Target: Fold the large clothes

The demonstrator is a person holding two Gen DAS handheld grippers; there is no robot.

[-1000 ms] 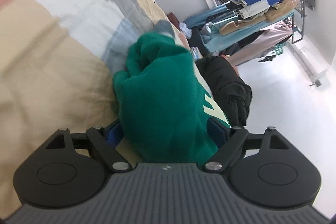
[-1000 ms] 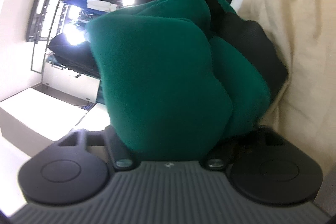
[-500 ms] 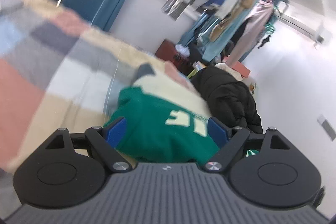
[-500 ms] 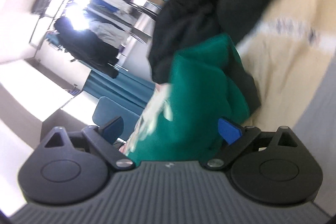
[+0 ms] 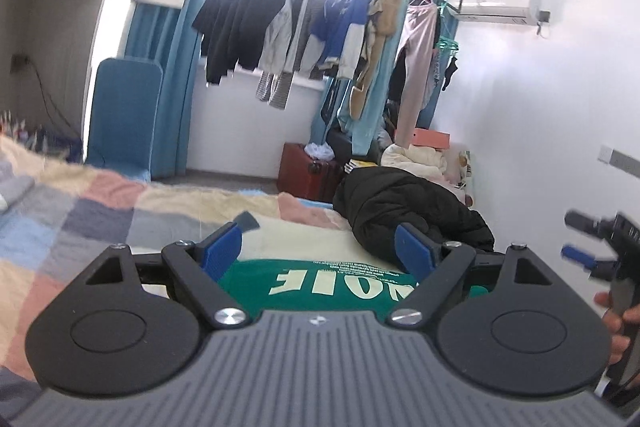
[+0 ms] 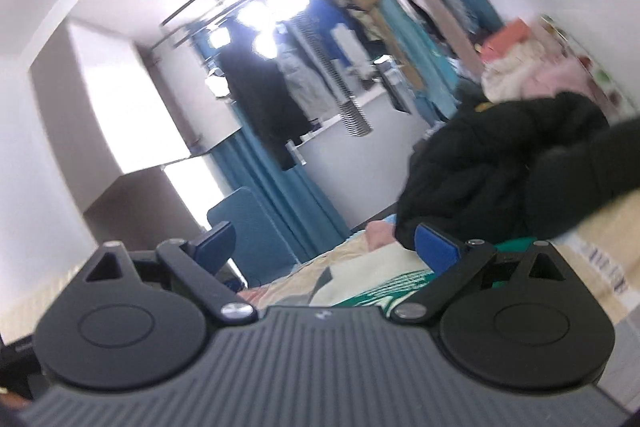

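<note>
Largest in our left wrist view was the bed [image 5: 100, 215], covered by a patchwork blanket [image 5: 72, 227] of grey, pink, cream and pale blue squares. Behind it, along the window, we saw a rail of hanging clothes [image 5: 304, 31] beside teal curtains [image 5: 172, 83]. A black padded jacket [image 5: 404, 211] lay heaped at the far right end of the bed, with a dark red suitcase [image 5: 308, 173] on the floor beyond. The green sweatshirt [image 5: 320, 287], its cream lettering facing up, lay flat on the bed just below and ahead of both grippers, near the jacket. The left gripper [image 5: 318, 251] had its blue pads spread wide with nothing between them, the sweatshirt showing beneath the gap. The right gripper [image 6: 326, 243] likewise stood spread and empty in its blurred view; we also saw it at the left view's right edge, held in a hand [image 5: 616, 323].
</note>
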